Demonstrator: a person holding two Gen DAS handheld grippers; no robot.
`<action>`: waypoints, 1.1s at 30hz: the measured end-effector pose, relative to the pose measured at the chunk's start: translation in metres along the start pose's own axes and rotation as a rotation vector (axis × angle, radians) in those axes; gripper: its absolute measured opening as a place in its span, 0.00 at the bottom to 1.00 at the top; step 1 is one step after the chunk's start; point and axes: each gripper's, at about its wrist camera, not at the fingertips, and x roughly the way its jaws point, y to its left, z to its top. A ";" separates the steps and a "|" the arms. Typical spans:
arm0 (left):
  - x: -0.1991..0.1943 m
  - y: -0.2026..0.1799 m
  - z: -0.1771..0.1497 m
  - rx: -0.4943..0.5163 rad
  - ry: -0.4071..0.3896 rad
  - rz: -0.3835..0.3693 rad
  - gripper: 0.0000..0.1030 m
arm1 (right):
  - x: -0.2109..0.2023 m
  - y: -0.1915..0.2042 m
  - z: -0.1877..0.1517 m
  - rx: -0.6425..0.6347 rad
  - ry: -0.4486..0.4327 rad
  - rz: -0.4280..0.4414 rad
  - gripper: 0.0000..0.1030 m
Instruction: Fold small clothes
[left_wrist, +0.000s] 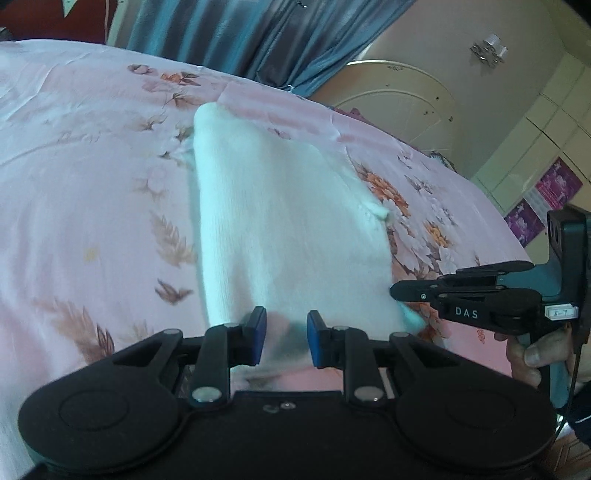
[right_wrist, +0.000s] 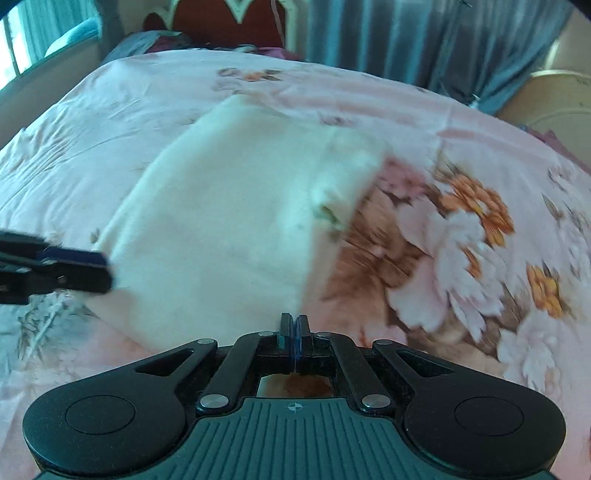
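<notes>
My left gripper (left_wrist: 283, 338) stands partly open over the near edge of the white knitted garment (left_wrist: 280, 229), gripping nothing. The garment lies flat mid-bed on the pink floral bedsheet (left_wrist: 92, 177). My right gripper (right_wrist: 294, 332) is pressed closed, apparently empty, beside the garment's near right corner.

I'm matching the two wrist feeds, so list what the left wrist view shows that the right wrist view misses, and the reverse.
Left wrist only: the open left gripper from behind, the person's fingers holding the right gripper, and purple posters on the wall.

Right wrist only: the right gripper's pads pressed together, a red headboard, a window.

Both: the white garment on the floral bedsheet, blue curtains.
</notes>
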 end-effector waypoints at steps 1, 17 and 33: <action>0.000 -0.003 -0.003 0.000 0.005 0.014 0.21 | 0.001 -0.004 -0.004 0.011 0.008 -0.001 0.00; -0.051 -0.075 -0.043 0.099 -0.109 0.291 0.77 | -0.093 0.004 -0.058 0.187 -0.151 0.064 0.00; -0.097 -0.124 -0.079 0.146 -0.191 0.394 1.00 | -0.159 0.029 -0.105 0.200 -0.271 -0.054 1.00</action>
